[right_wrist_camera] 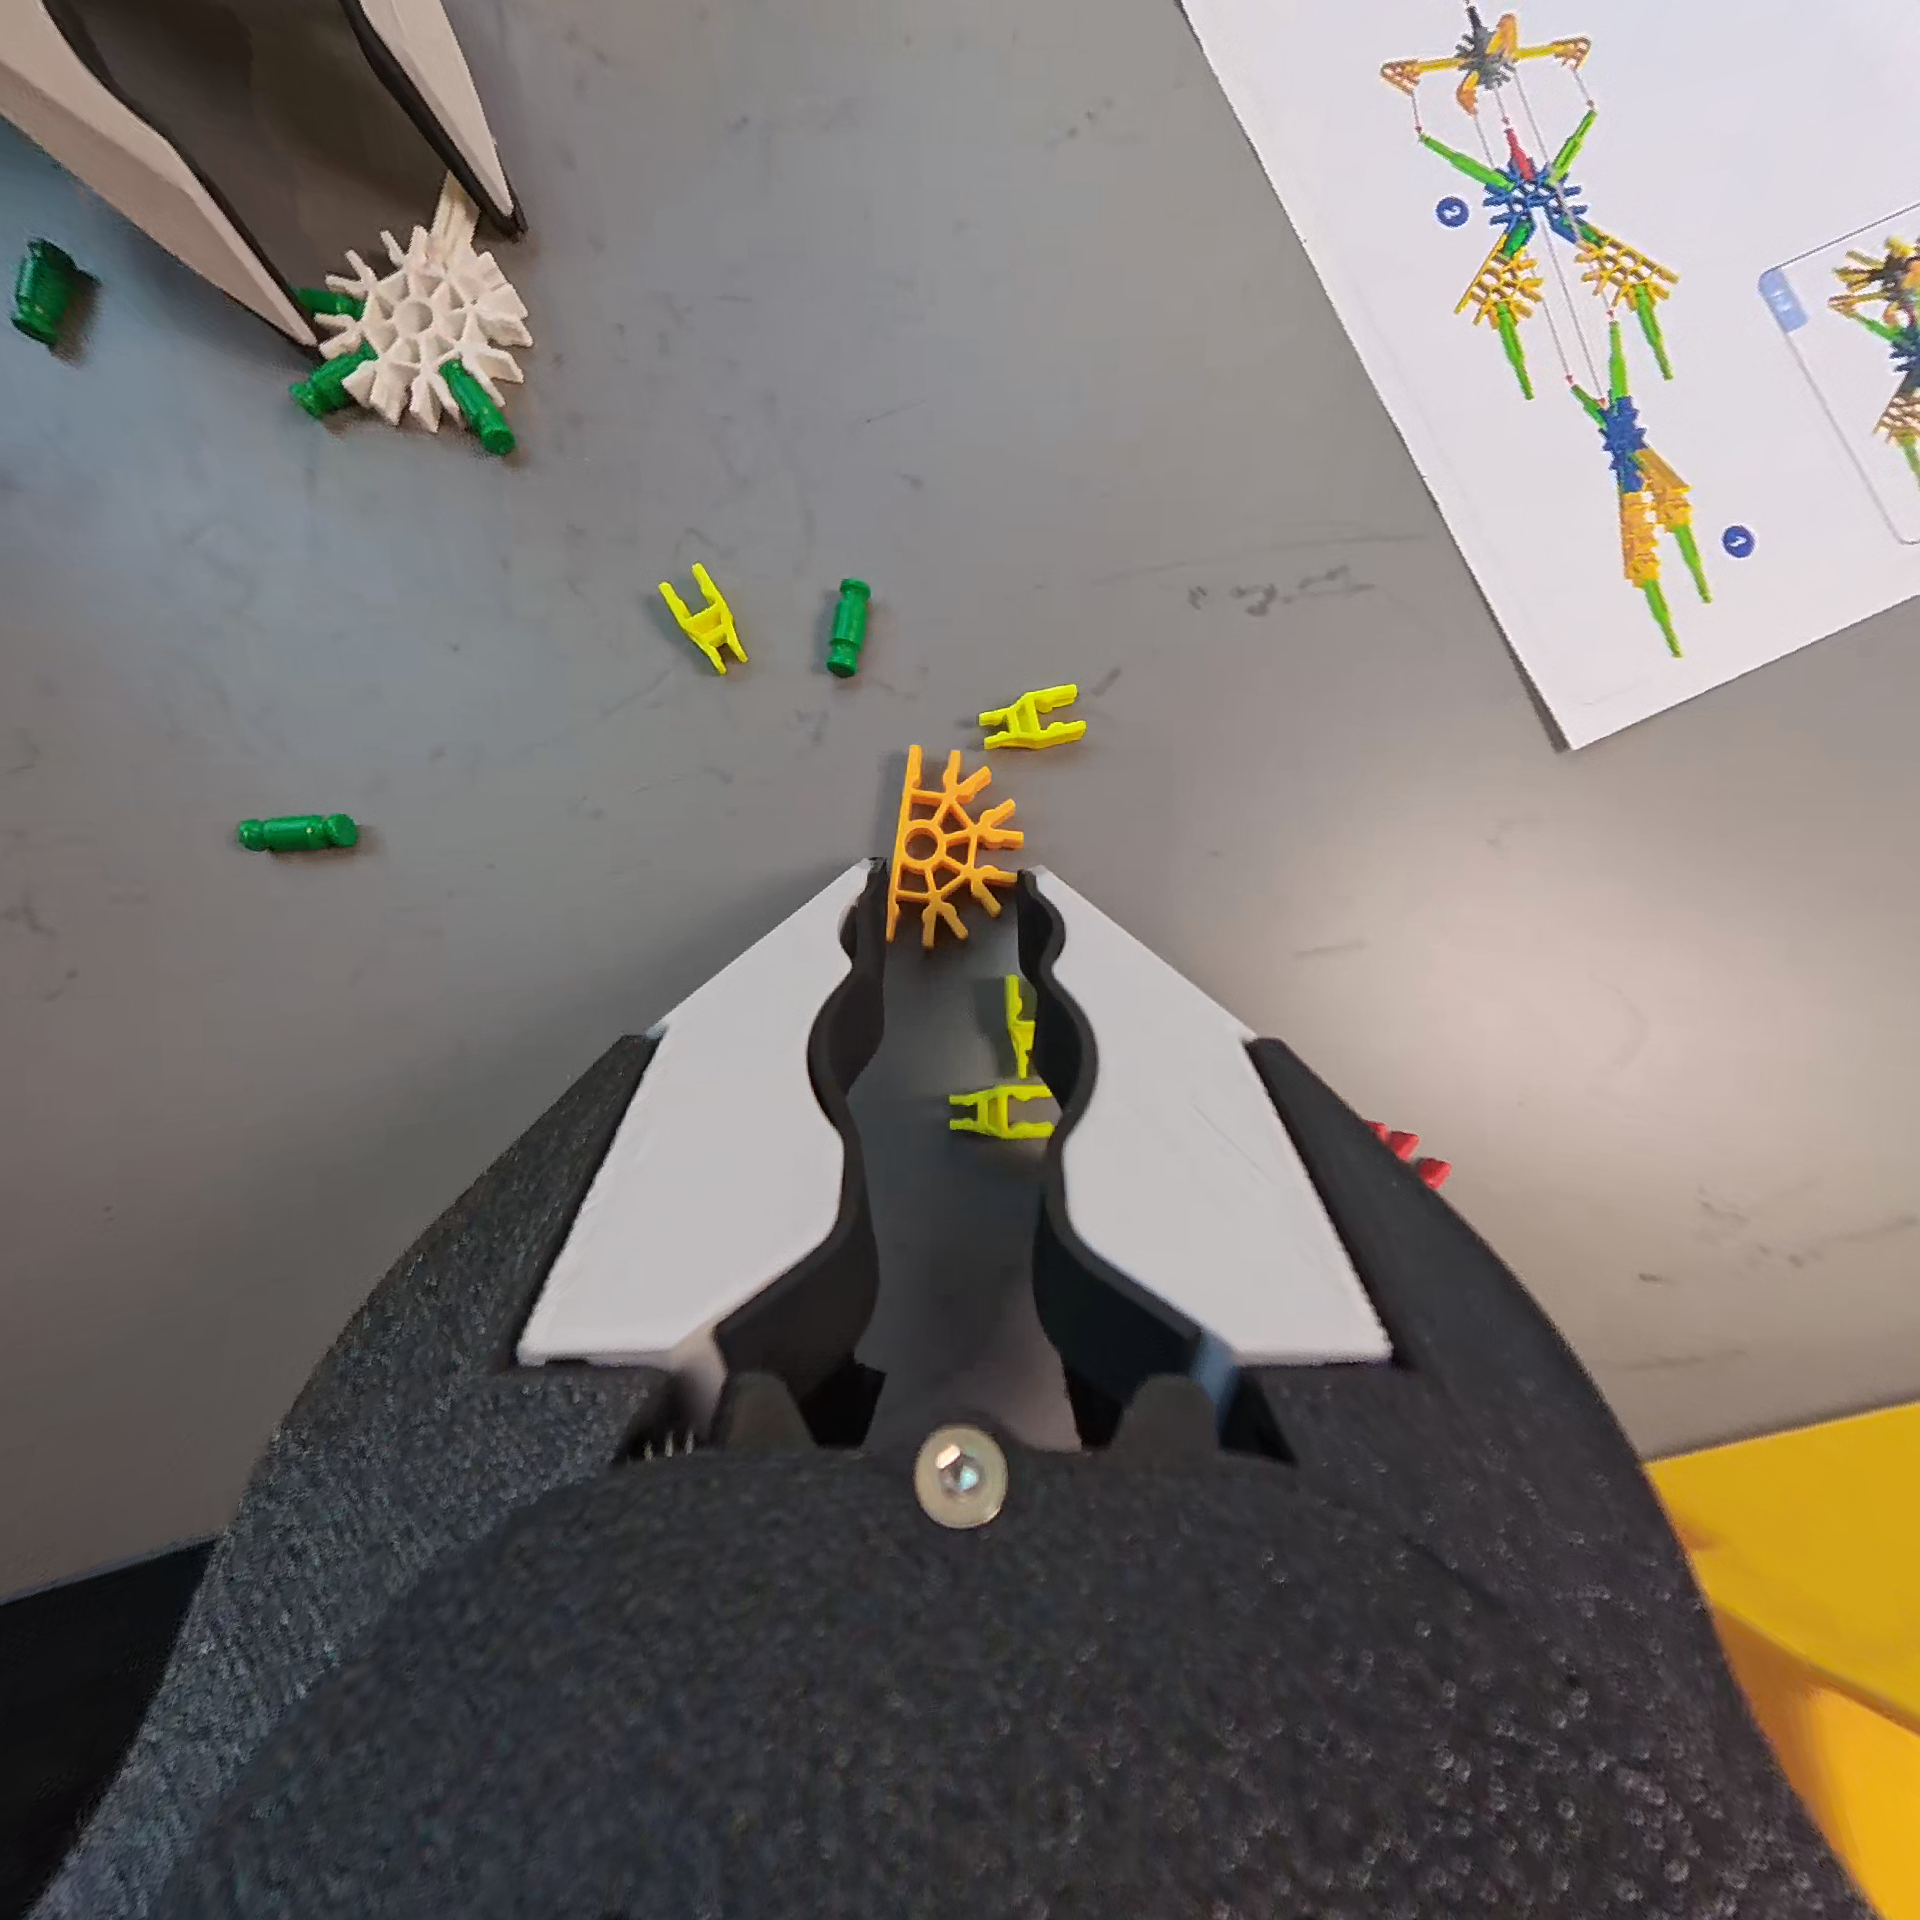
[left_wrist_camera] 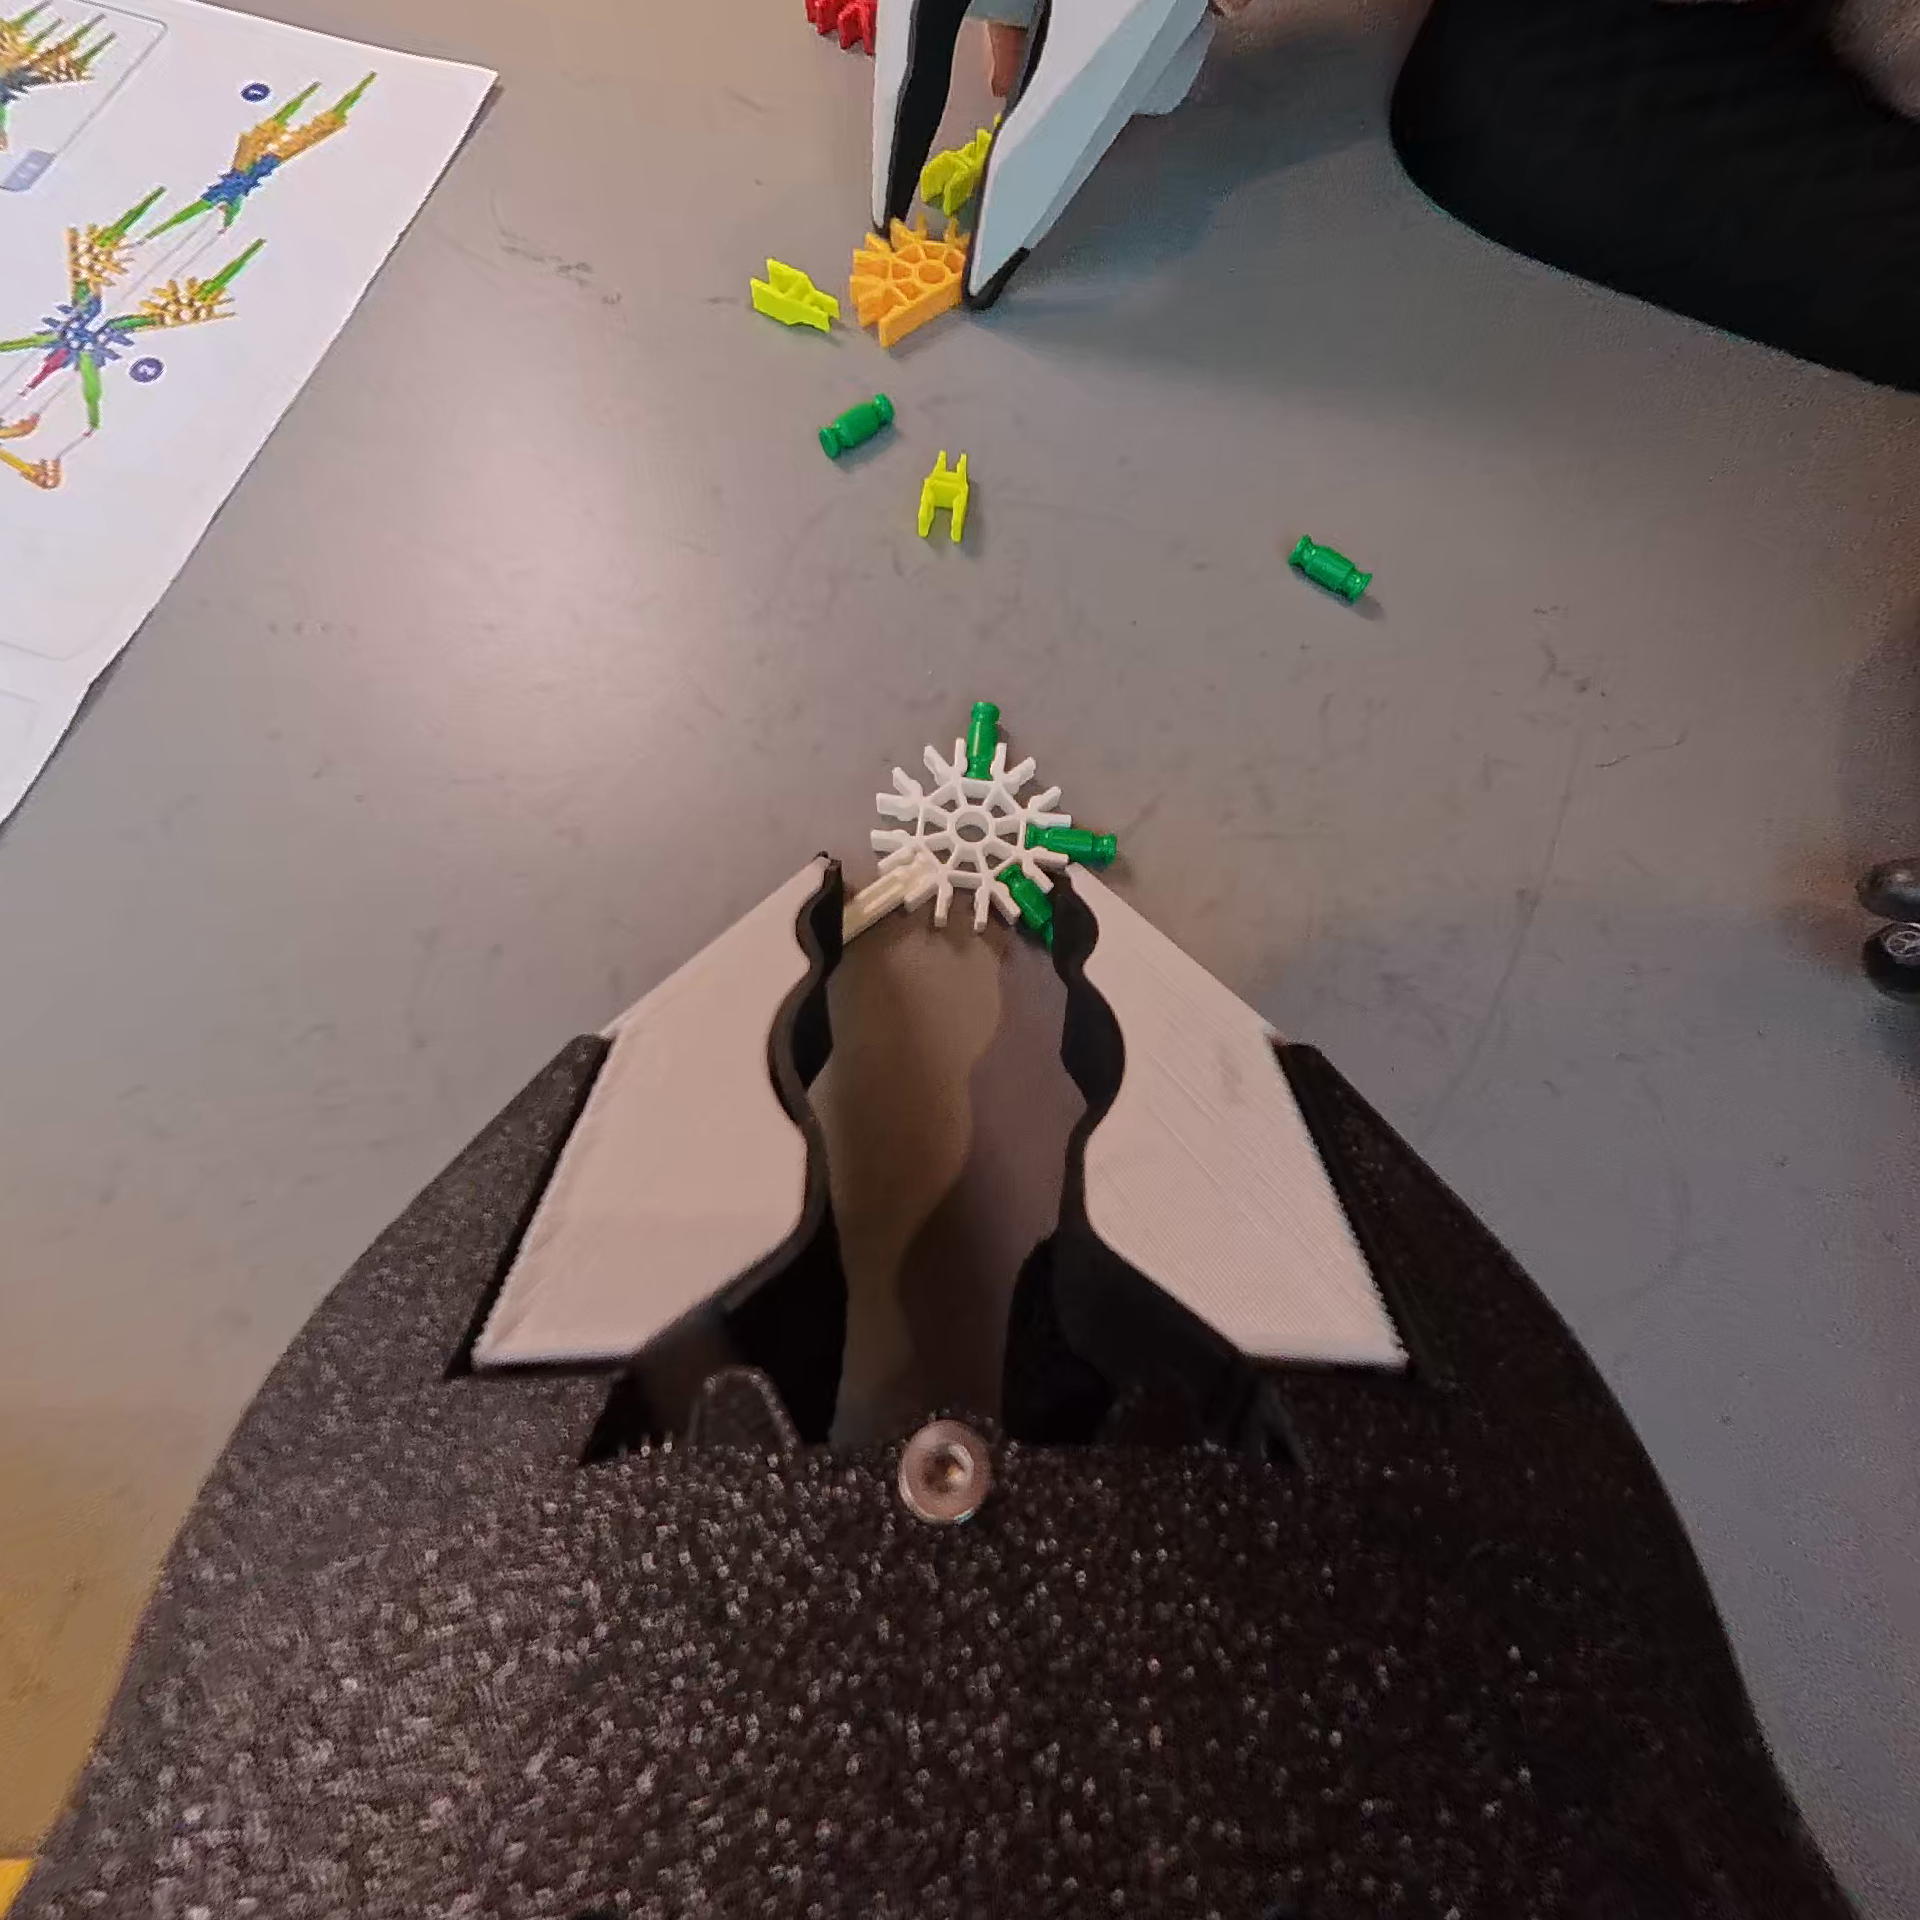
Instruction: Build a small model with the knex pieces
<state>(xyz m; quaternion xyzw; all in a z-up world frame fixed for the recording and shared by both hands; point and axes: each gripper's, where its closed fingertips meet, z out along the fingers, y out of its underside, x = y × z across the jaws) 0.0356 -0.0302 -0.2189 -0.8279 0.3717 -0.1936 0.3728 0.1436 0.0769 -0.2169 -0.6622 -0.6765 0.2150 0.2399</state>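
- Fingers of the left gripper (left_wrist_camera: 951, 883) stand parted at the edge of a white snowflake connector (left_wrist_camera: 968, 828) lying flat on the grey worktop (left_wrist_camera: 468, 727) — one tip by a cream rod (left_wrist_camera: 878, 902) plugged into it, the other against a green rod (left_wrist_camera: 1029, 902); whether they press on the piece I cannot tell.
- Two more short green rods (left_wrist_camera: 1070, 843) sit in the connector's slots.
- Fingers of the right gripper (right_wrist_camera: 951, 883) are parted too, flanking an orange half-circle connector (right_wrist_camera: 943, 847) that stands on edge between the tips; a firm grip cannot be confirmed.
- Between those fingers, nearer the camera, lie two yellow-green clips (right_wrist_camera: 997, 1110).
- Beyond the tips — another yellow-green clip (right_wrist_camera: 1034, 717), then a loose green rod (right_wrist_camera: 847, 627) and a further clip (right_wrist_camera: 704, 618).
- Farthest off, a printed instruction sheet (right_wrist_camera: 1714, 343) lies on the worktop.
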